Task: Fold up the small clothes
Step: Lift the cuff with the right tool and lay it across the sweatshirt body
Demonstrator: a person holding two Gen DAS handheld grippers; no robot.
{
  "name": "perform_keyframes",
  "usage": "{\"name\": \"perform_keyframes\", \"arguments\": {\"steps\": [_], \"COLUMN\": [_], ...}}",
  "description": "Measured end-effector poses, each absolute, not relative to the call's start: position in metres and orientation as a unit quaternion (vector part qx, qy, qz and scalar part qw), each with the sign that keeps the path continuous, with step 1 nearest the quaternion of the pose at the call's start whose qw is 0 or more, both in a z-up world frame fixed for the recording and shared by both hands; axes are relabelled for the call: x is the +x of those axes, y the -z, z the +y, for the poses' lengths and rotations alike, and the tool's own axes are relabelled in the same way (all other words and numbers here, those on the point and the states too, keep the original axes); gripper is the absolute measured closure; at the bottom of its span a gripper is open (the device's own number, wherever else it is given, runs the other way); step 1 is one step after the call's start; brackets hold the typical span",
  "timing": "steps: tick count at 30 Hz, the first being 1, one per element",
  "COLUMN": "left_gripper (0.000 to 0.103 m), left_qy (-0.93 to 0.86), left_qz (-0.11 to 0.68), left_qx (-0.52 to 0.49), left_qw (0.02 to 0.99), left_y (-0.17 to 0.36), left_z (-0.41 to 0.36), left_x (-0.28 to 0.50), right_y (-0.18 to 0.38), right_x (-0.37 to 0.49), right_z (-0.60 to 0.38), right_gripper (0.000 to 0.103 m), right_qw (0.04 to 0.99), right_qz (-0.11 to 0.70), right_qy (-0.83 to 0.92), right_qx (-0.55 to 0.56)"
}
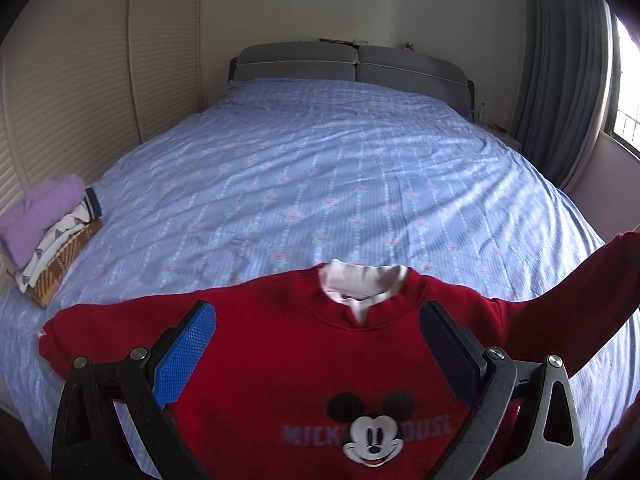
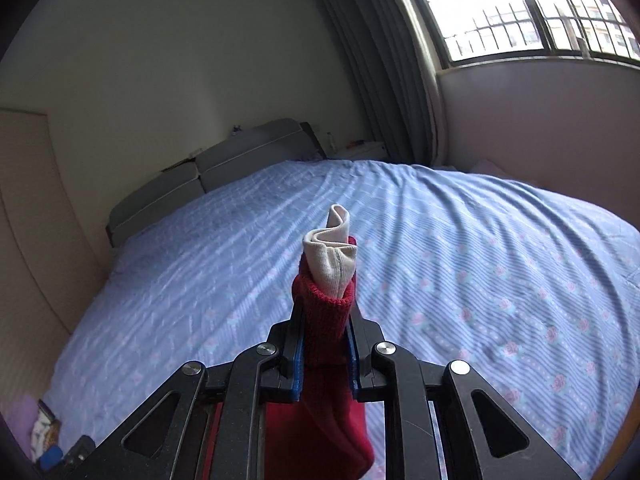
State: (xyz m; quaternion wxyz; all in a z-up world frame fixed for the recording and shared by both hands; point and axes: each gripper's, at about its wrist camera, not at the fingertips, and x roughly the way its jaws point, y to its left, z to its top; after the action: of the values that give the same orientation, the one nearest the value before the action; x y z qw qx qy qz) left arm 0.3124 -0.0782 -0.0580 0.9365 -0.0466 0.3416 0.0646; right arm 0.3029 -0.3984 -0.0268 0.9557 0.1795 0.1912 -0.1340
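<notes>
Two grippers: left gripper (image 1: 320,344) spread wide over red sweater (image 1: 304,364); right gripper (image 2: 325,344) pinching its sleeve cuff (image 2: 326,312) between fingers.

Daylight is pouring from the window (image 2: 532,12) at two o'clock, glaring white; fisheye edges are bending and darkening.

Red knit sweater (image 1: 288,364), front up, spread flat on bed. Mickey Mouse face and lettering on chest, white collar (image 1: 362,284) showing at neckline. One sleeve (image 1: 80,338) stretched out flat to left; other sleeve's red cuff (image 2: 326,312) lifted, white inner cuff (image 2: 332,252) poking out.
</notes>
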Motion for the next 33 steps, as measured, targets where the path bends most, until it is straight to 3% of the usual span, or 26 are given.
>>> {"name": "perform_keyframes", "arguments": {"steps": [7,15,27,30,33], "left_gripper": [0.0,0.0,0.0,0.0,0.0], "left_qy": [-0.122,-0.172,-0.188,-0.192,-0.194], "left_qz": [0.338,0.351,0.365,0.368,0.371], "left_qx": [-0.063,-0.091,-0.12,-0.126,-0.128], "left_qw": [0.931,0.916,0.904,0.901,0.899], "left_y": [0.059,0.076,0.095,0.098,0.099], "left_z": [0.016,0.103,0.148,0.154,0.157], "left_x": [0.279,0.248,0.228,0.227,0.226], "right_y": [0.025,0.08,0.172,0.182,0.185], "right_x": [0.3,0.305,0.309,0.312,0.309], "right_z": [-0.259,-0.134,-0.048,-0.044,-0.034], "right_gripper": [0.086,0.086,0.085,0.083,0.07], "right_qw": [0.978,0.97,0.931,0.921,0.917], "right_qz": [0.19,0.239,0.328,0.355,0.36], "right_qy": [0.059,0.006,-0.007,-0.012,-0.024], "right_qx": [0.063,-0.031,-0.157,-0.159,-0.168]}}
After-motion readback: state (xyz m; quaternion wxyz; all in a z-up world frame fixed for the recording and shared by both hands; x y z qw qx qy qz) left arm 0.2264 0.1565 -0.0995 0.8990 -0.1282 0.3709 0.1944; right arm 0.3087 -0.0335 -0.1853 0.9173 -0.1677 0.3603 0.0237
